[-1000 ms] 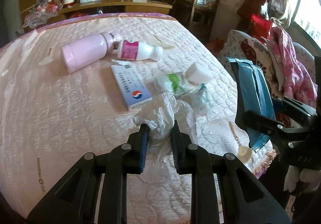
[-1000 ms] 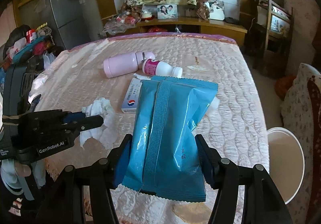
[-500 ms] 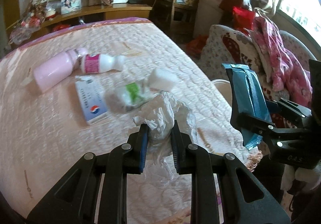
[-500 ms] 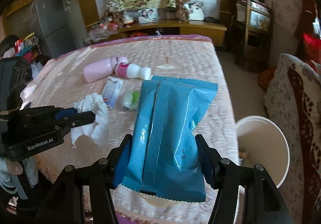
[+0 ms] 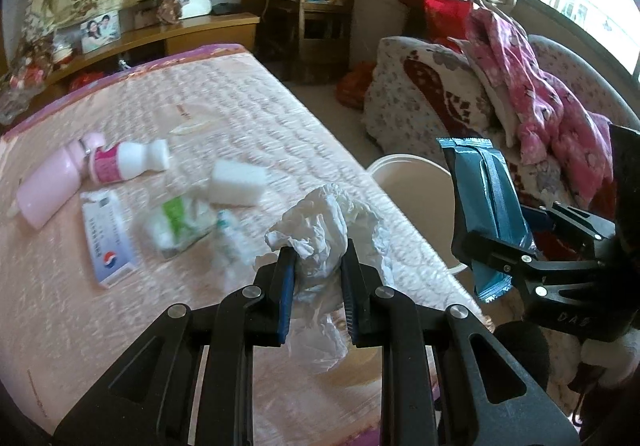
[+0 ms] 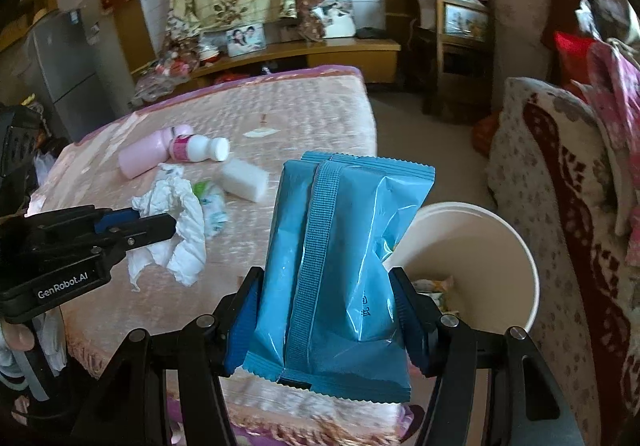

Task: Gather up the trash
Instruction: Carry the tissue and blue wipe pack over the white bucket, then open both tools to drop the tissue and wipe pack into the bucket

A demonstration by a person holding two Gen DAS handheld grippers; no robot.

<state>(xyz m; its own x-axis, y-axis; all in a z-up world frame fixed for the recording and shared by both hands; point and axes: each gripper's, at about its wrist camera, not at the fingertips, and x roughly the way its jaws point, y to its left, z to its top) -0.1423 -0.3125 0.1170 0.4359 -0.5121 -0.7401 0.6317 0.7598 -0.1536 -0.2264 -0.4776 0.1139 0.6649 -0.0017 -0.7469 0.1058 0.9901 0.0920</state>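
White bin (image 6: pixel 516 246), wrappers (image 6: pixel 434 286) inside

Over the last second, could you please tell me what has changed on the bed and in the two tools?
Both tools have swung toward the white bin beside the bed; a second ago it was at the right view's edge and absent from the left. No grip changed: the left tool still pinches the crumpled tissue, the right tool still clamps the blue packet. The bottles, box and sponge lie unmoved.
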